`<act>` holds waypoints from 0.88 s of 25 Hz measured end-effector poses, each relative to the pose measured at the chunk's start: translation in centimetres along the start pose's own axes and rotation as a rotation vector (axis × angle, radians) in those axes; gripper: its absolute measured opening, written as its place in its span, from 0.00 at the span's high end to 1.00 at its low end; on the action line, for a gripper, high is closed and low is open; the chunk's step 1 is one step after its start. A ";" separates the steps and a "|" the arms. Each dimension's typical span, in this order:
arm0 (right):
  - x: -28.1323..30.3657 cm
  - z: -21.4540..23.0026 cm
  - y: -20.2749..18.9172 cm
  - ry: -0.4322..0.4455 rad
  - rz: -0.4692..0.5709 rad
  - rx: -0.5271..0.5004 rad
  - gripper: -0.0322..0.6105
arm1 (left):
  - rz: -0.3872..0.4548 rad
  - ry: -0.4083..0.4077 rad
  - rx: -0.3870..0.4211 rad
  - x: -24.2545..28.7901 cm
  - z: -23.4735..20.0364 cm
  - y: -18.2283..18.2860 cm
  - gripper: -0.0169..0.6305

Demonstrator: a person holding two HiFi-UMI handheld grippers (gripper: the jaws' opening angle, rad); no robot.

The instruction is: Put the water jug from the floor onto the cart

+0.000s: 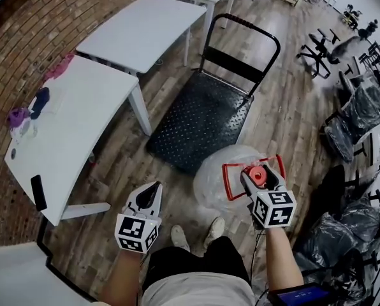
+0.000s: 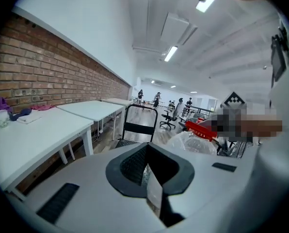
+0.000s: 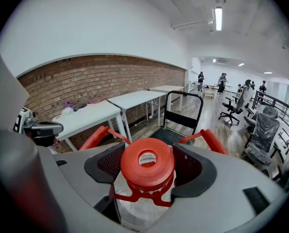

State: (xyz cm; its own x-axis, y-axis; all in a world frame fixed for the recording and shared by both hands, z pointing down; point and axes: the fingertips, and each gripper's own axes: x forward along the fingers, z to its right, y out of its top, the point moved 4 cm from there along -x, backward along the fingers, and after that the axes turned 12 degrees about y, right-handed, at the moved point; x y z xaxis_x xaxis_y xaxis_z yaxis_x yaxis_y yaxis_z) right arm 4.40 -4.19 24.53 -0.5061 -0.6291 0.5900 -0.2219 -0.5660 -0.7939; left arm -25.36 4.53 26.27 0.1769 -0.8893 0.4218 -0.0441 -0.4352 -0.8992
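The clear water jug (image 1: 217,178) stands on the wood floor just in front of me, with a red cap (image 3: 147,163) and a red carry handle (image 1: 233,182). My right gripper (image 1: 259,177) is shut on the jug's neck below the cap, one dark pad (image 3: 193,171) on each side. The black flat cart (image 1: 199,120), with its upright push handle (image 1: 241,40), lies directly beyond the jug. My left gripper (image 1: 152,195) hovers left of the jug, shut and holding nothing. In the left gripper view the jug (image 2: 189,142) shows to the right and the cart's handle (image 2: 138,125) ahead.
White tables (image 1: 75,126) stand along the brick wall at left, the nearest bearing a dark phone (image 1: 38,192) and small items. Plastic-wrapped office chairs (image 1: 356,113) crowd the right side. My shoes (image 1: 196,234) are just behind the jug.
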 end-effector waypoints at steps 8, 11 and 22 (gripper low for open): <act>3.7 -0.4 2.8 0.091 -0.012 -0.033 0.47 | 0.000 0.007 0.001 2.7 0.9 2.6 0.98; 5.5 -0.1 3.9 0.133 -0.023 -0.058 0.47 | 0.007 0.029 -0.001 4.7 1.7 3.9 0.98; 11.1 4.4 8.2 0.254 -0.033 -0.146 0.47 | 0.055 0.171 0.000 10.8 3.0 9.1 0.98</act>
State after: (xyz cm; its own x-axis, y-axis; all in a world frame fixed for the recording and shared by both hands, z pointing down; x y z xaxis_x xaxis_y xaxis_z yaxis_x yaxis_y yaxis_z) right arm 0.63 -18.18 25.27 -0.6847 -0.4477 0.5751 -0.3505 -0.4896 -0.7984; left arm -20.94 -8.65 22.34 0.0046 -0.9226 0.3857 -0.0489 -0.3855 -0.9214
